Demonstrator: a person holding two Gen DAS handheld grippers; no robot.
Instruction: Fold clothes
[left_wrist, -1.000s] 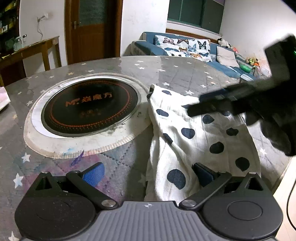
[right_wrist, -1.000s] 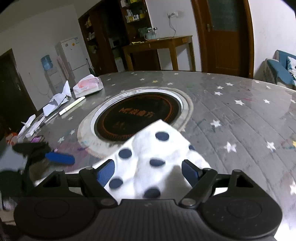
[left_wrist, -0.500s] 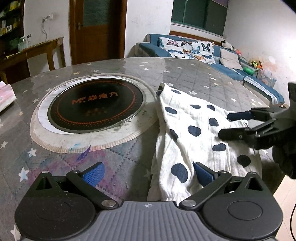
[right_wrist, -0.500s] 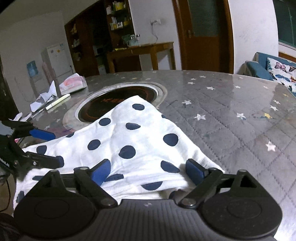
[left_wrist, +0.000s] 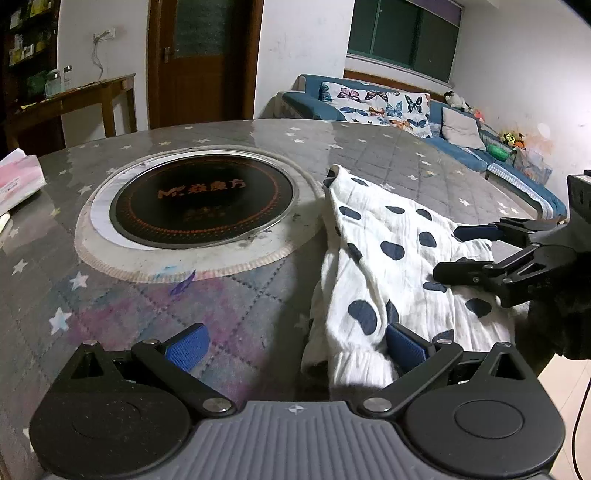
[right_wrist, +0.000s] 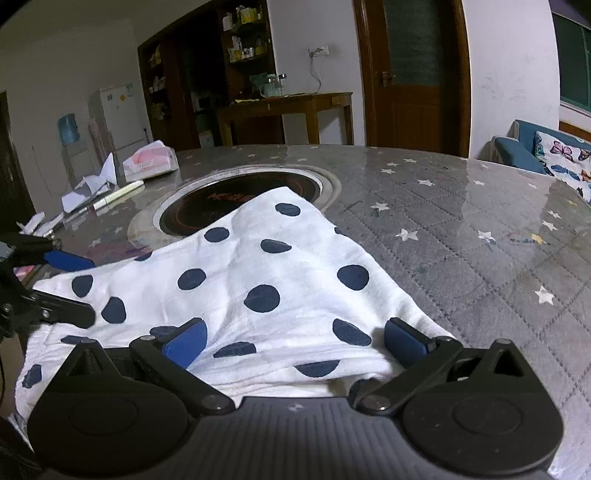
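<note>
Your polka-dot garment lies on the near right part of the round table, just right of the black cooktop set into the middle. It sits as a doubled-over bundle with its layers stacked, so one fold looks already laid, and its near hem reaches toward the table edge where you can get at it.

Your right gripper is low over the near edge of the cloth, and its jaws are opening to their widest. The blue pads stand apart with fabric lying between them, but they do not press on it, so you are letting the cloth settle flat rather than carrying it. In the left view that same gripper reaches in from the right, over the far right side of the garment.

Your left gripper is spread wide too, holding nothing. One pad hangs over bare tablecloth, and the other is at the near left corner of the garment; whether it touches the cloth you cannot tell from here. That placement probably suits taking the left edge for the next fold.

The tissue box and scattered papers on the far left stay well clear of your working space.
</note>
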